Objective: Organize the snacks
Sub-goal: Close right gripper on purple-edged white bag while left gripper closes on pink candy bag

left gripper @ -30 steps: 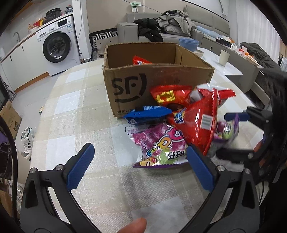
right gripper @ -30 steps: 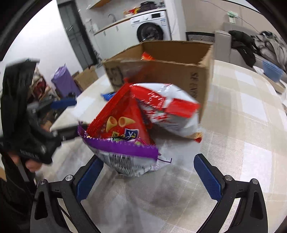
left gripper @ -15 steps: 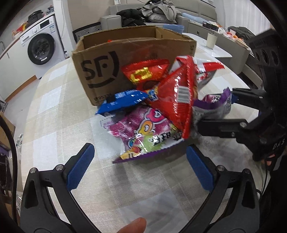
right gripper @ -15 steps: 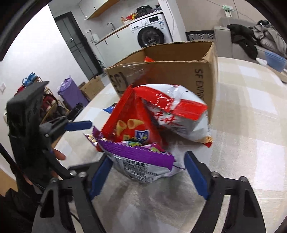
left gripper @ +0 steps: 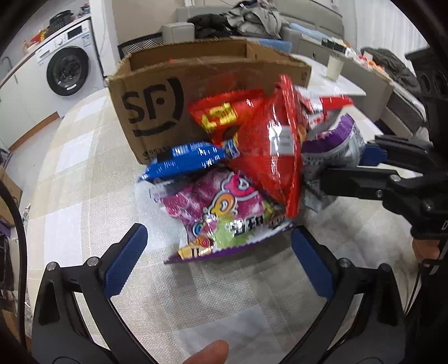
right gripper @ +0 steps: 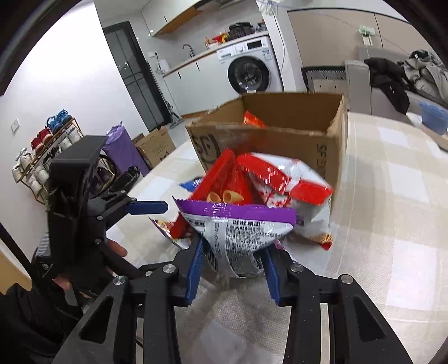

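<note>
A pile of snack bags lies on the checked tablecloth in front of an open cardboard box [left gripper: 156, 112]. Nearest me is a pink candy bag [left gripper: 224, 207], with a blue packet [left gripper: 184, 162] and a big red bag [left gripper: 268, 148] behind it. My left gripper [left gripper: 218, 246] hangs open just short of the pink bag, touching nothing. My right gripper [right gripper: 232, 260] is closing, and its pads press the lower end of a purple and white bag [right gripper: 238, 226], whose foil crumples between them. A red and white bag [right gripper: 285, 182] leans against the box [right gripper: 280, 140]. One red packet [right gripper: 252, 120] lies inside the box.
A washing machine [right gripper: 249, 72] stands under the far counter. A sofa heaped with clothes [left gripper: 246, 19] and a white cup [left gripper: 334, 65] lie beyond the box. A person's thumb [left gripper: 207, 350] shows at the bottom edge. Bare tablecloth [right gripper: 392, 196] stretches to the right of the pile.
The right gripper's jaws have come in from wide apart onto the purple and white bag. My left gripper has moved closer and lower toward the pile, still open.
</note>
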Motion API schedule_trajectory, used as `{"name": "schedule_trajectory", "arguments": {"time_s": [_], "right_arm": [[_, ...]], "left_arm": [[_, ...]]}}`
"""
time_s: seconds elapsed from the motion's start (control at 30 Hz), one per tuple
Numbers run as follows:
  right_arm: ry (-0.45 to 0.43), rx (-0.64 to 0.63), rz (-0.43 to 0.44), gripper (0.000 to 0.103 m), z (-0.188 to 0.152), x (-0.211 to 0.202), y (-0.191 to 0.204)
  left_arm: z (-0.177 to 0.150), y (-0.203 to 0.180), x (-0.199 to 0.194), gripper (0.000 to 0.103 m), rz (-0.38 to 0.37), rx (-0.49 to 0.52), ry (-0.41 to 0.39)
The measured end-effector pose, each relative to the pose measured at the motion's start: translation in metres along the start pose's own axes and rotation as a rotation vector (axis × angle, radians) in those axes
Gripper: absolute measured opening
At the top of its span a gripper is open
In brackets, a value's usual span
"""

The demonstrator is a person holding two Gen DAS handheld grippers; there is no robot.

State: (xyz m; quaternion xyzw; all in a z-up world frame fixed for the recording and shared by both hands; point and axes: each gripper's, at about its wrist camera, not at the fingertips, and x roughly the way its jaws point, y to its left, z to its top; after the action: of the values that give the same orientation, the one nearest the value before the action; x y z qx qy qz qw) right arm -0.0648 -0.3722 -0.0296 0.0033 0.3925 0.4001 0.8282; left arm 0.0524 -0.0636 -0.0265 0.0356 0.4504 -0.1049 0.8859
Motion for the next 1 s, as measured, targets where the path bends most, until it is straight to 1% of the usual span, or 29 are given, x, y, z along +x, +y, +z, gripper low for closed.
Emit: {"name": "schedule_trajectory", "arguments": {"time_s": [0.17, 0.27, 0.4, 0.47, 0.6, 0.73, 0.8, 0.83, 0.87, 0.9, 0.93, 1.0], "right_arm": [[-0.040, 0.001, 0.005, 0.038, 0.003, -0.018, -0.001], [-0.050, 0.001, -0.002, 0.038, 0.005, -0.020, 0.000], [-0.050, 0.006, -0.002, 0.038, 0.007, -0.022, -0.001], [-0.049, 0.006, -0.003, 0.038, 0.007, -0.022, -0.001], [-0.049, 0.006, -0.002, 0.038, 0.007, -0.023, -0.003], [-0.043, 0.010, -0.006, 0.038, 0.007, -0.023, -0.004], [-0.042, 0.011, -0.006, 0.038, 0.006, -0.022, -0.003], [-0.042, 0.009, -0.008, 0.038, 0.006, -0.020, -0.002], [-0.042, 0.009, -0.007, 0.038, 0.007, -0.020, -0.002], [-0.042, 0.011, -0.005, 0.038, 0.007, -0.021, -0.002], [-0.043, 0.011, -0.006, 0.038, 0.007, -0.020, -0.002], [-0.045, 0.012, -0.005, 0.038, 0.007, -0.021, -0.002]], "left_arm": [[0.004, -0.003, 0.004, 0.102, -0.002, -0.036, -0.006], [0.006, -0.003, 0.005, 0.102, -0.011, -0.062, -0.005], [0.007, -0.005, 0.001, 0.102, -0.036, -0.051, -0.005], [0.008, -0.004, -0.002, 0.102, -0.030, -0.056, -0.018], [0.008, 0.003, -0.003, 0.102, -0.031, -0.119, -0.040], [0.011, 0.007, 0.002, 0.102, 0.007, -0.146, -0.040], [0.012, 0.008, 0.005, 0.099, 0.001, -0.148, -0.031], [0.013, 0.007, 0.007, 0.095, -0.003, -0.147, -0.024], [0.011, 0.007, 0.009, 0.085, -0.011, -0.145, -0.020], [0.010, 0.006, 0.010, 0.080, -0.016, -0.136, -0.015], [0.011, 0.004, 0.012, 0.078, -0.012, -0.122, -0.012], [0.011, 0.001, 0.010, 0.075, 0.001, -0.097, -0.037]]}}
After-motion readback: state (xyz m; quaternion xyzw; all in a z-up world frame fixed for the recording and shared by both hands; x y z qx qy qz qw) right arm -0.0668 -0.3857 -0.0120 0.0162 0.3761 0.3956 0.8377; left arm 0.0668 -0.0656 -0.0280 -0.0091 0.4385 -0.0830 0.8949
